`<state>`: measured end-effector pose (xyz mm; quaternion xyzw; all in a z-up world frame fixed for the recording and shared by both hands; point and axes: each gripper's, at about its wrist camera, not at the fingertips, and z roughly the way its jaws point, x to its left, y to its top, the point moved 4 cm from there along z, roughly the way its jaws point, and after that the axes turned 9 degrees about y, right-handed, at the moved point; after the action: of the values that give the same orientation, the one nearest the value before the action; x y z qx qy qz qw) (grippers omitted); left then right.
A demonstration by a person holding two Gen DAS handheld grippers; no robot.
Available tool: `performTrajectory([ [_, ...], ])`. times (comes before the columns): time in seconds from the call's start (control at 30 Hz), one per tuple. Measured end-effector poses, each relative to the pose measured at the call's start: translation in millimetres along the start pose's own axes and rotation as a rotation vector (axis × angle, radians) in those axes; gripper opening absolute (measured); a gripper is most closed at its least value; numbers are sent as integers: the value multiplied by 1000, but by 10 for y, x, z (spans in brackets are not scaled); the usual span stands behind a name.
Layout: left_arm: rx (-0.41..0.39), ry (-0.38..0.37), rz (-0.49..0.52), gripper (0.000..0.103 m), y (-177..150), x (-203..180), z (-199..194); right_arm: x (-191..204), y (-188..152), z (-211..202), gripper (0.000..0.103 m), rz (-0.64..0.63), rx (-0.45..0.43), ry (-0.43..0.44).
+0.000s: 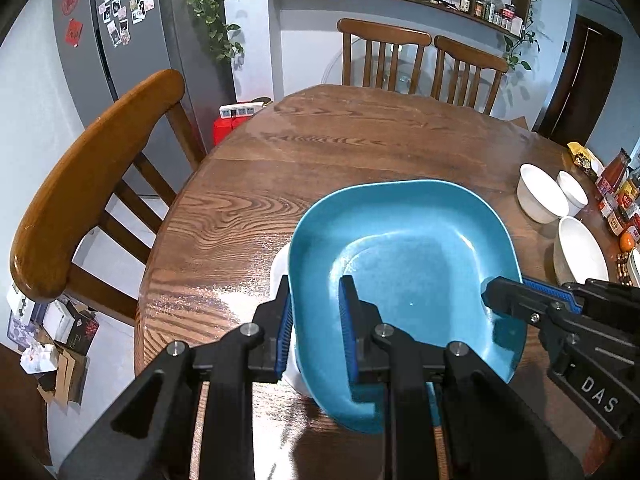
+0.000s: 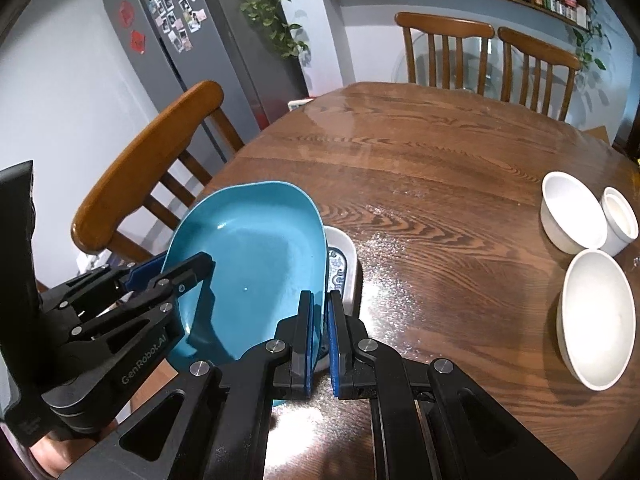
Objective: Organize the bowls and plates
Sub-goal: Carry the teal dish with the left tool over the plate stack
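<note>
A deep blue plate [image 1: 404, 256] hangs over the near edge of the round wooden table [image 1: 360, 140], held from both sides. My left gripper [image 1: 316, 304] is shut on its left rim, one pad outside the wall and one inside. In the same view my right gripper [image 1: 508, 286] bites the right rim. In the right wrist view the blue plate [image 2: 248, 252] sits tilted, my right gripper [image 2: 320, 320] shut on its near edge and my left gripper [image 2: 168, 270] clamping the far-left rim. A white dish with blue pattern [image 2: 344, 248] lies just under the plate, mostly hidden.
Three white bowls stand at the table's right side: a wide one [image 2: 596, 316], a medium one [image 2: 572, 212] and a small cup [image 2: 620, 220]. Jars and packets [image 1: 616, 196] crowd the right edge. Wooden chairs [image 1: 80, 184] stand to the left and behind the table.
</note>
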<state>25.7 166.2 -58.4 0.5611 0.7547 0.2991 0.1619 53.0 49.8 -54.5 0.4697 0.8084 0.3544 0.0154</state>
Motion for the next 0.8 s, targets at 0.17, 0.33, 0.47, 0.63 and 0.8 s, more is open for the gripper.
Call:
performTrajectory([
  [0.17,9,-5,4,19,-12,36,61,16,-6,84,8,13,9,-6],
  [0.33,26,-14,8,19,-25,65,140,30,-4,151,8,24,22,-17],
  [0.47,39,-20,8,19,-38,72,194,25,2,206,8,34,33,-24],
  [0.63,67,-29,2,19,-44,78,292,13,13,281,8,42,48,-33],
  [0.8,83,-38,2,19,-46,67,361,-5,22,356,8,48,64,-45],
])
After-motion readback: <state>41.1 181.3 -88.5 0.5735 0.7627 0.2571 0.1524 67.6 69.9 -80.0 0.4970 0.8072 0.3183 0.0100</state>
